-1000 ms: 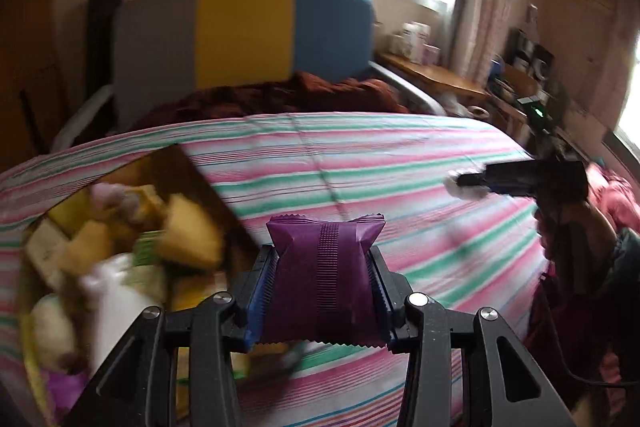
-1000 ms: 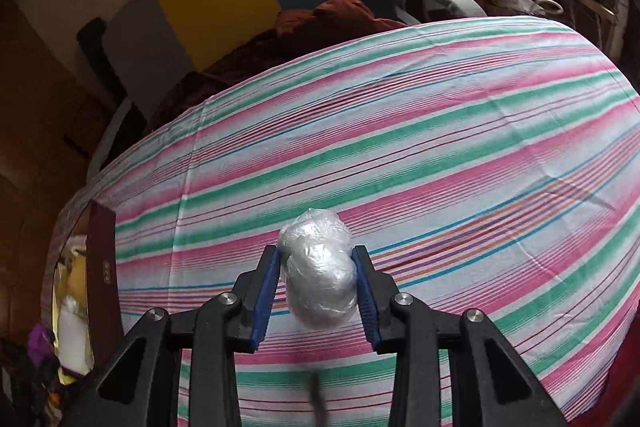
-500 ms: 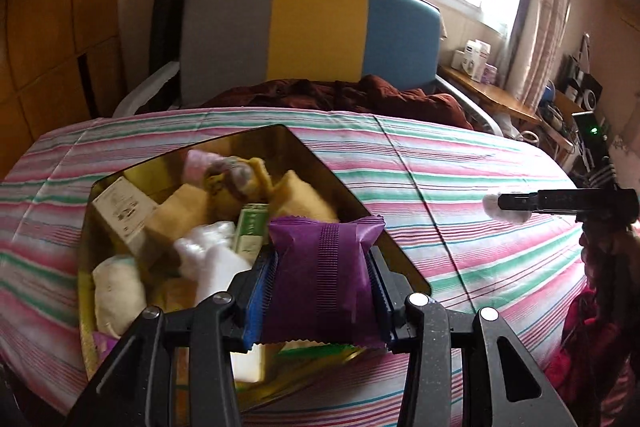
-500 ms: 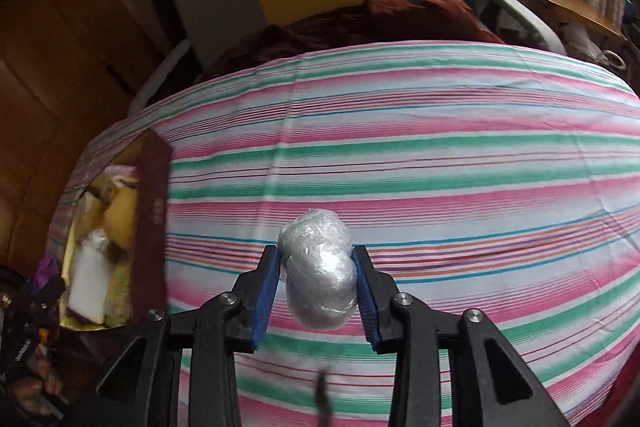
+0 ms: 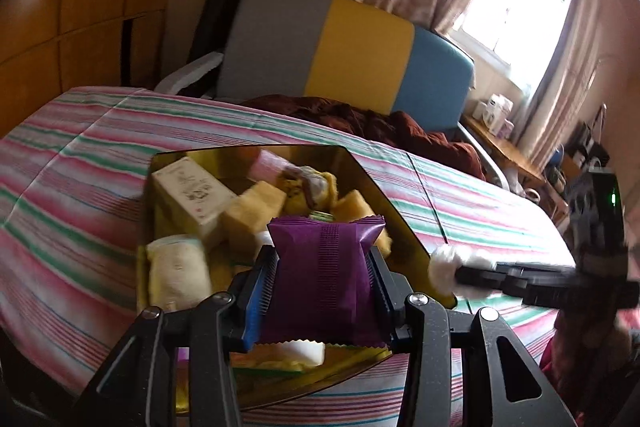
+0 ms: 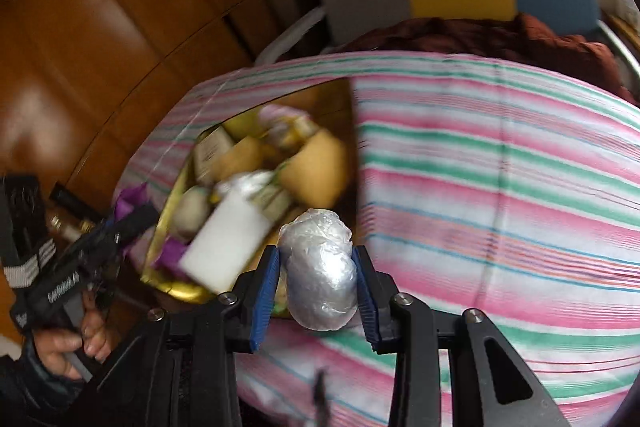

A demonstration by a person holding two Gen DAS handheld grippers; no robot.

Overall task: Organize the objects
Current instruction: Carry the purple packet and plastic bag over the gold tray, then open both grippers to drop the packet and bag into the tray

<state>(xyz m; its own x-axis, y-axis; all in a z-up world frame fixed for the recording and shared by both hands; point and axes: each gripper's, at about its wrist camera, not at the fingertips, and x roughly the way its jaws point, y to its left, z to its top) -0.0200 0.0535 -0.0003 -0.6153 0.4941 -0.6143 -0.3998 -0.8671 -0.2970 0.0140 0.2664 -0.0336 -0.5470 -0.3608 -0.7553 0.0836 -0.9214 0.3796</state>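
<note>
Left tool point(image 5: 322, 289) clamped on purple packet point(image 5: 324, 267). Right tool point(image 6: 318, 291) clamped on plastic-wrapped ball point(image 6: 322, 275). Gold box point(image 6: 160, 247) at 10 o'clock from right tool; left nearer, directly over it.

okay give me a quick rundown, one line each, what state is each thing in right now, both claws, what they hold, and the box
Left claw: shut on the purple packet.
Purple packet: held upright, over the box's near end.
Right claw: shut on the wrapped ball.
Wrapped ball: held, off the bed, near the box's edge.
Box: open, crowded with items, resting on the striped sheet.
</note>
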